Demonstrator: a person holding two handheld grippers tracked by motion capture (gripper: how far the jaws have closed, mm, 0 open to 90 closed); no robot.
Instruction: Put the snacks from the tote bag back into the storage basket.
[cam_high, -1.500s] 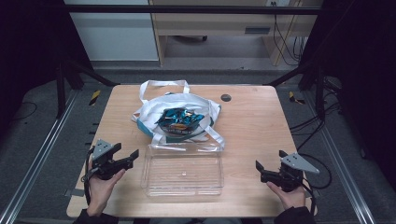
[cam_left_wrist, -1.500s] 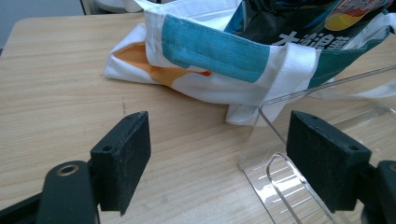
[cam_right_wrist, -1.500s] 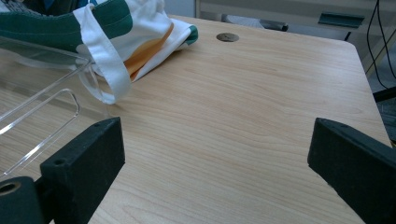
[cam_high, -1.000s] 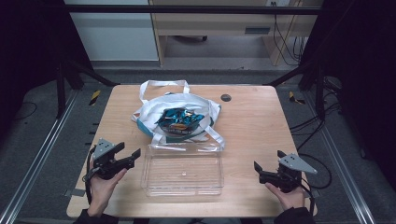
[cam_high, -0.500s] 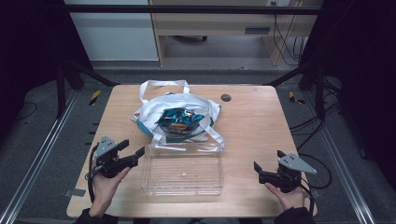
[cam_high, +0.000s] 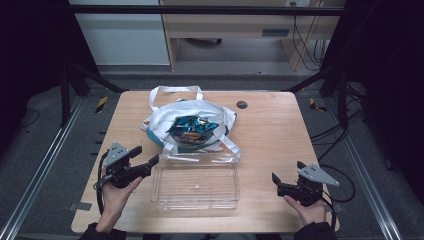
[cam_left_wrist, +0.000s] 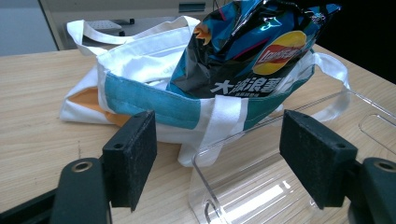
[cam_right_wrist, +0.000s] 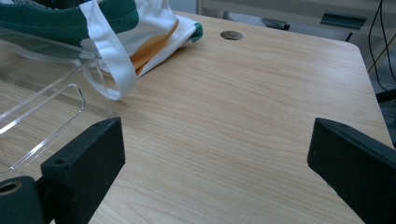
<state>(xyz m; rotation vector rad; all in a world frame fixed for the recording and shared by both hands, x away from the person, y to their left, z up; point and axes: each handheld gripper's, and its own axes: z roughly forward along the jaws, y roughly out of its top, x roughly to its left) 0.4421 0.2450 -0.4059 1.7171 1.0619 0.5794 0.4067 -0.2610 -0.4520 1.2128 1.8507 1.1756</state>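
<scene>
**Both tongs open at the clear tray, the chip packet not yet lifted from the bag**

The left gripper rests on the table at the tray's near-left corner, its jaws spread wide and holding nothing; in the left gripper view the corner wall of the clear plastic tray stands between the two pads, touching neither. Just beyond those jaws lies the white cloth tote bag, banded in teal, with the blue chip packet standing out of its mouth.

The right gripper lies well off to the tray's other side, jaws likewise wide apart and empty, aimed across bare tabletop; the tray's end wall and one strap of the bag show ahead of it and to its left.

Judged from this layout, the work appears to be at its start: the packet sits in the bag, the tray is empty, and neither tool has closed on anything. Taking hold of the packet, drawing it clear and setting it in the tray would all remain.

Obstacles: the bag's straps drape against the tray's far rim, and the tray wall itself stands between the left jaws and the bag. A small dark round inset lies beyond the bag, out of the way.
</scene>
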